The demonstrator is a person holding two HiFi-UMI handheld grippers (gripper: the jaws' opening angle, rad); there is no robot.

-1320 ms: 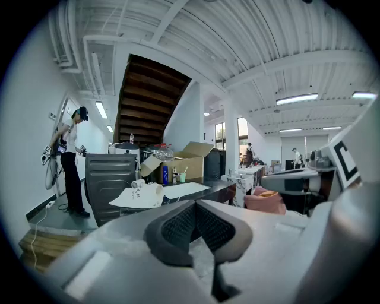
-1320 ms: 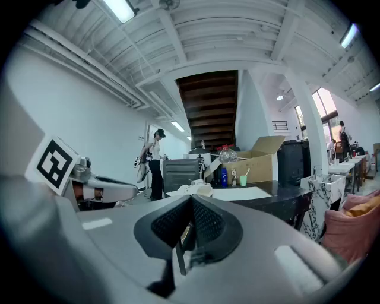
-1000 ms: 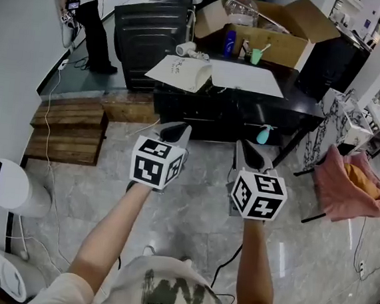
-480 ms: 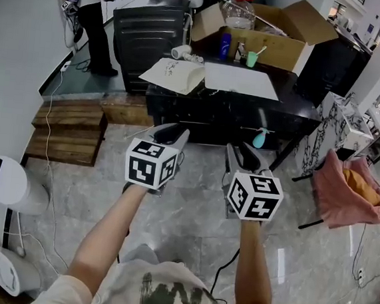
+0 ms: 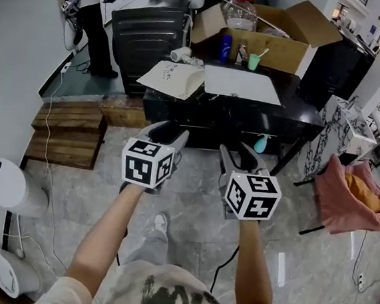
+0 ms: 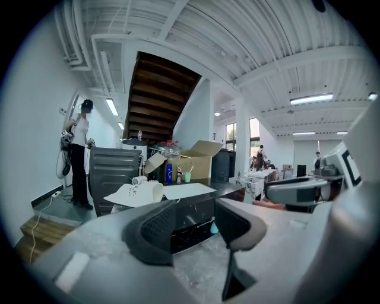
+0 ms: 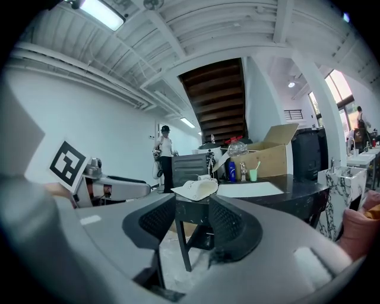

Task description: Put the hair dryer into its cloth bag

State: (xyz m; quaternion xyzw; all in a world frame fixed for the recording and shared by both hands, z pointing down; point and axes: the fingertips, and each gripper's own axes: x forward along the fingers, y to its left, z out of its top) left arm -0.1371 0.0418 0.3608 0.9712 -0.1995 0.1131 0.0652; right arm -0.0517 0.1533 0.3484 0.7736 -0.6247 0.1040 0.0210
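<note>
On the black table (image 5: 294, 111) ahead lies the white cloth bag (image 5: 172, 79), flat with dark print on it. The white hair dryer (image 5: 183, 54) rests just behind the bag. Both also show in the left gripper view, the bag (image 6: 139, 193) and the hair dryer (image 6: 140, 180), and in the right gripper view the bag (image 7: 199, 189). My left gripper (image 5: 168, 134) and right gripper (image 5: 241, 158) hover side by side over the floor, well short of the table. Their jaws are opening, and nothing is between them.
An open cardboard box (image 5: 268, 38) with a blue bottle (image 5: 226, 44) and a green cup (image 5: 254, 59) stands at the table's back. A white sheet (image 5: 242, 85) lies beside the bag. A person (image 5: 90, 11) stands far left, by a black cabinet (image 5: 148, 34). Wooden pallets (image 5: 68, 129) lie left; pink cloth (image 5: 353, 194) hangs on the right.
Both grippers have moved forward toward the table and their jaws have gone from shut to apart. A foot has stepped into view below.
</note>
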